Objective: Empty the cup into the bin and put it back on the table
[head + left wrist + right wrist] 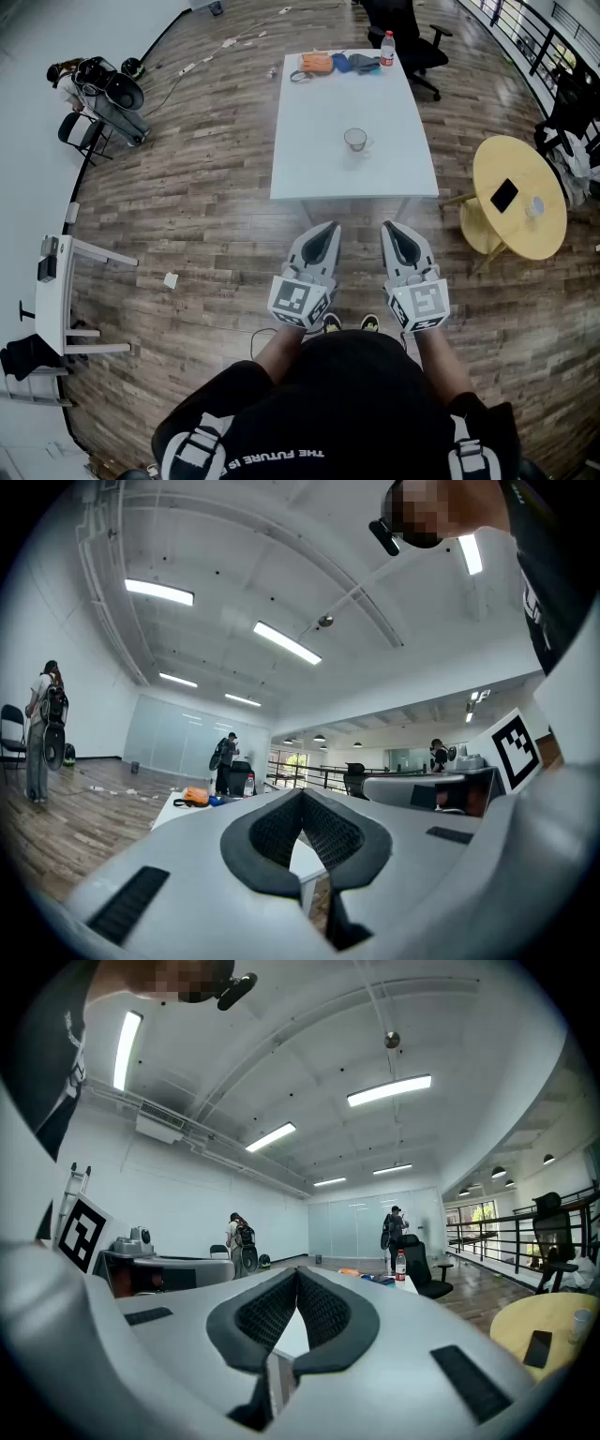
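Where I stand, a wide room spreads out around me, with a wood-plank floor [206, 187], white walls and strip lights [389, 1089] on a white ceiling. A glass wall [361, 1227] closes the far end, and a dark railing [525, 28] runs along the right side.

Straight ahead is a long white table [319, 178], its near end just beyond my grippers. To its right stands a round yellow table [516, 164] carrying a dark phone [504, 195] and a small clear object [535, 205]. A black office chair [412, 37] sits at the white table's far right corner.

Along the table's far edge lie an orange item [317, 63], a blue item [361, 63] and a bottle [387, 49] with a red cap. The cup [355, 140] stands upright near the middle of the white table, alone, well apart from both of my grippers.

My left gripper [329, 226] and right gripper [390, 226] are held level, side by side, pointing at the table. On each, my fingers are clenched tip to tip on nothing.
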Demonstrator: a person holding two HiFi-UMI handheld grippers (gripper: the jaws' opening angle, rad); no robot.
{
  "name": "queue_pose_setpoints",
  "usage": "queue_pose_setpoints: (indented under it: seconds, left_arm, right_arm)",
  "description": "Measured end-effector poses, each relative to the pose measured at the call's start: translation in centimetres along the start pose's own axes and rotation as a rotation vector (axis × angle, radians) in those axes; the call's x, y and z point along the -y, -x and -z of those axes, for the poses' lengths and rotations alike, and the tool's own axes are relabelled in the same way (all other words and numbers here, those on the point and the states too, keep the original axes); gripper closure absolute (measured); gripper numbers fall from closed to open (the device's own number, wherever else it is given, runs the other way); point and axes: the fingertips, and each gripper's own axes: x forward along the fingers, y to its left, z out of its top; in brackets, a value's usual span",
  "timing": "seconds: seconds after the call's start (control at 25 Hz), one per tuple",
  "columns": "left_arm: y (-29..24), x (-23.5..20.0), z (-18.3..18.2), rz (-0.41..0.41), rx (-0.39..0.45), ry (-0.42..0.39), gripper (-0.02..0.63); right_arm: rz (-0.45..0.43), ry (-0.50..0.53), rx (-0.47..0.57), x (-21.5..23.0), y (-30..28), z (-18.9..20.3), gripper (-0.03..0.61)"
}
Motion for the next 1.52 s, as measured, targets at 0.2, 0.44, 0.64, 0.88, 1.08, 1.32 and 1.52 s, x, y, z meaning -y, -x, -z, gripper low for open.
queue_pose_setpoints:
  seconds: [0.2, 0.44, 0.64, 0.88, 1.08, 1.32, 1.52]
  left_arm:
    - [0.1, -0.1, -0.1, 0.005, 0.004, 0.003, 0.594]
    - [0.9, -0.6, 0.1, 0.002, -0.001, 0.005, 0.594]
    - [1.6, -2.0, -0.1, -0.002, -0.001, 0.005, 0.593]
    - [2.6, -5.1, 0.3, -0.011, 0.01, 0.006, 0.594]
    - [1.6, -7.1, 1.3, -0.009, -0.013, 0.003, 0.594]
    - [-3.4, -9.8, 2.8, -0.007, -0.036, -0.009, 0.592]
    - [-11.1, -11.9, 3.4, -0.007, -0.054, -0.024, 0.592]
  right_arm:
    - [0.002, -0.012, -0.005, -0.2, 0.1, 0.3, 0.563]
    - [0.008, -0.087, 0.012, -0.1, 0.0, 0.5, 0.563]
    - [-0.024, -0.149, 0.063, -0.7, -0.4, -0.3, 0.563]
    - [-0.037, -0.108, 0.071, -2.1, -2.6, 0.1, 0.563]
    - [0.005, -0.051, 0.047, -1.0, -4.8, 0.8, 0.563]
    - [0.026, -0.062, 0.038, 3.6, -9.5, 2.3, 0.563]
    - [0.031, -0.104, 0.041, 10.3, -14.2, 3.4, 0.563]
